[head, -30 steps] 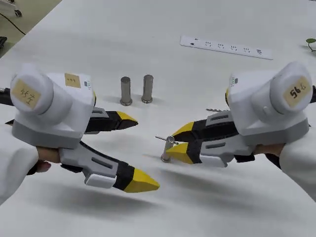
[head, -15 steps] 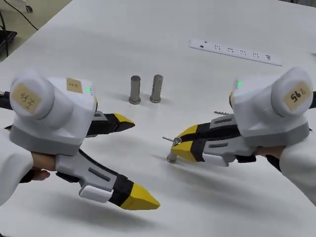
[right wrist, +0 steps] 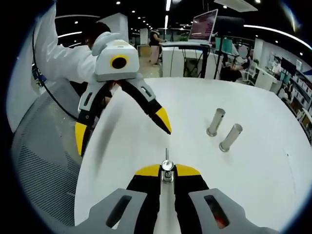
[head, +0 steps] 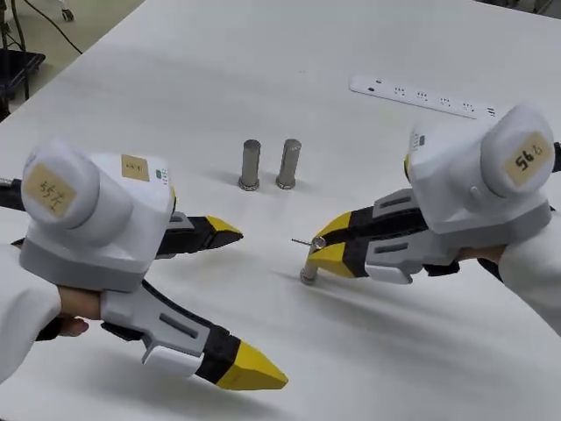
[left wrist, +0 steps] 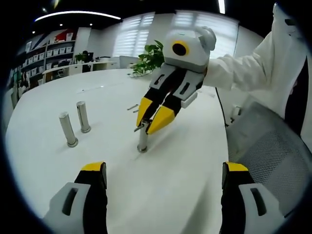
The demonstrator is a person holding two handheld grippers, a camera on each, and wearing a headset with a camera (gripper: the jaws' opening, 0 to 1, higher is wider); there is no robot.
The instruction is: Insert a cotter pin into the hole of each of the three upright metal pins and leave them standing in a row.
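Between the narrow-set jaws of the right gripper (head: 317, 247) stands one metal pin (head: 308, 274), its foot on the white table (head: 175, 105) and its head pinched at the jaw tips. A cotter pin (head: 301, 241) shows at that head, sticking out level on the side away from the gripper. The right gripper view has it running straight ahead along the jaw line. I judge it is seated in the hole, though how deep is too small to tell. The held pin leans a little, head toward the gripper and foot away, so its long axis is not quite plumb.

The other two metal pins (head: 251, 164) stand upright just beside each other, well apart from the held one, farther from the person and off toward the left. No cotter pin can be made out on either.

That offset is what the coming move turns on. The held pin would need righting and carrying forward and leftward to join the pair, and the right gripper, which has hold of it, is the nearer tool. The left gripper (head: 259, 305) hangs with jaws wide apart, holding nothing, well clear of all three pins. A power strip (head: 421, 95) lies at the far side.
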